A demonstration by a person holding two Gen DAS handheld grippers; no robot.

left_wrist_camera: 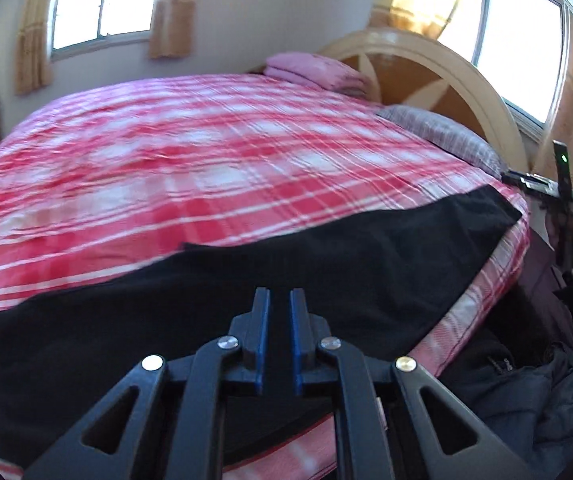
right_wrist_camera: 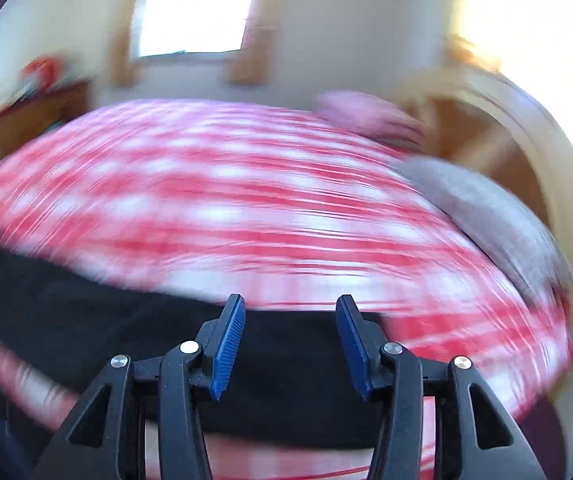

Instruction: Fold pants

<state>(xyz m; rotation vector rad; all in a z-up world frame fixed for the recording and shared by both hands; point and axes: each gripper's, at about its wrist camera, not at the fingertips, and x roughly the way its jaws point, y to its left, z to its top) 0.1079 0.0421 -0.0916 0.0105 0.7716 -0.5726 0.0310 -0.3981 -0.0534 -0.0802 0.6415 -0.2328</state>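
Observation:
Black pants [left_wrist_camera: 326,248] lie spread flat along the near edge of a bed with a red-and-white plaid cover [left_wrist_camera: 206,152]. My left gripper [left_wrist_camera: 279,294] hovers over the middle of the pants. Its blue pads stand a narrow gap apart with nothing between them. In the blurred right wrist view the pants [right_wrist_camera: 86,312] run from the left edge to under my right gripper [right_wrist_camera: 290,300]. That gripper is open wide and holds nothing, with the cloth's far edge just below its tips.
A folded pink blanket [left_wrist_camera: 318,70] and a grey pillow [left_wrist_camera: 446,132] lie by the arched wooden headboard [left_wrist_camera: 466,68]. Dark clothes [left_wrist_camera: 546,392] are heaped beside the bed at lower right. A wooden nightstand [right_wrist_camera: 42,116] stands at far left. Curtained windows [left_wrist_camera: 102,0] are behind.

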